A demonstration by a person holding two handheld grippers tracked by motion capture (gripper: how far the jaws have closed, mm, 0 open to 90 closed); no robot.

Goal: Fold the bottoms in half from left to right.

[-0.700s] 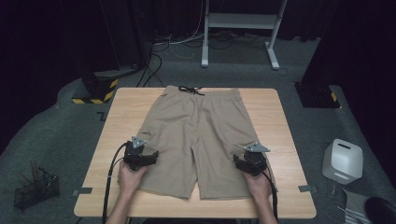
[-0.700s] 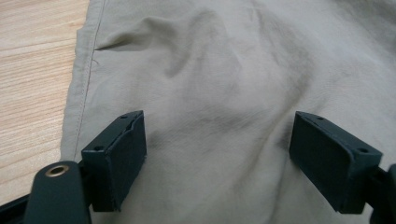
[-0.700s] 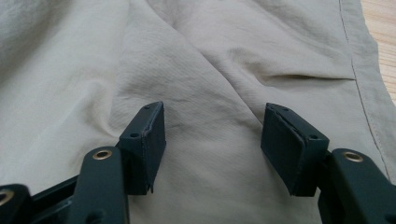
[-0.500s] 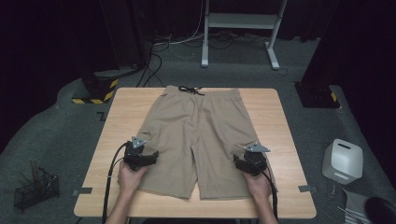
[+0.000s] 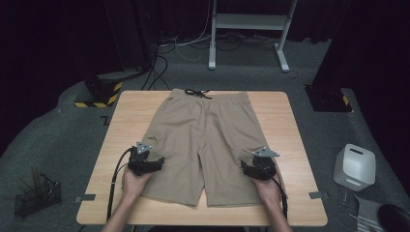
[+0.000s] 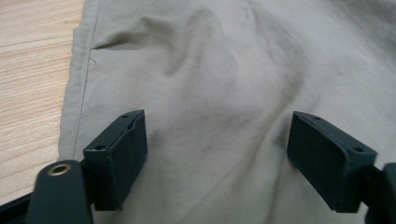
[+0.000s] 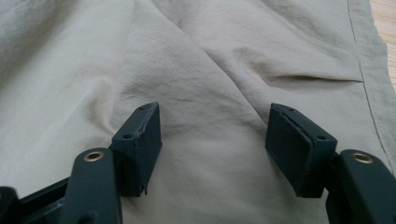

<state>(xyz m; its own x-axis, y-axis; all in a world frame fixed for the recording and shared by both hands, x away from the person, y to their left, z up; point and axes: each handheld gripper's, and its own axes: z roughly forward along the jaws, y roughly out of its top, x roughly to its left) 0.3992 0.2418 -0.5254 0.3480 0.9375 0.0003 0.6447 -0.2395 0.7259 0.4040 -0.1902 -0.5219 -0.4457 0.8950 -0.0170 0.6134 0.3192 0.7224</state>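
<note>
high view: the khaki shorts (image 5: 203, 140) lie flat on the wooden table (image 5: 125, 113), waistband at the far edge. the left gripper (image 5: 153, 163) rests on the left leg, the right gripper (image 5: 249, 169) on the right leg.

left gripper view: jaws spread, creased fabric between the pads, side seam at left.

right gripper view: jaws spread over wrinkled cloth; nothing pinched.

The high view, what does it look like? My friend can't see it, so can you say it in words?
A pair of tan shorts lies spread flat on a wooden table, waistband at the far side. A person's hands come in from the near edge, each with a black hand-held gripper: the left hand-held gripper and the right hand-held gripper each sit open over a leg of the shorts.
</note>
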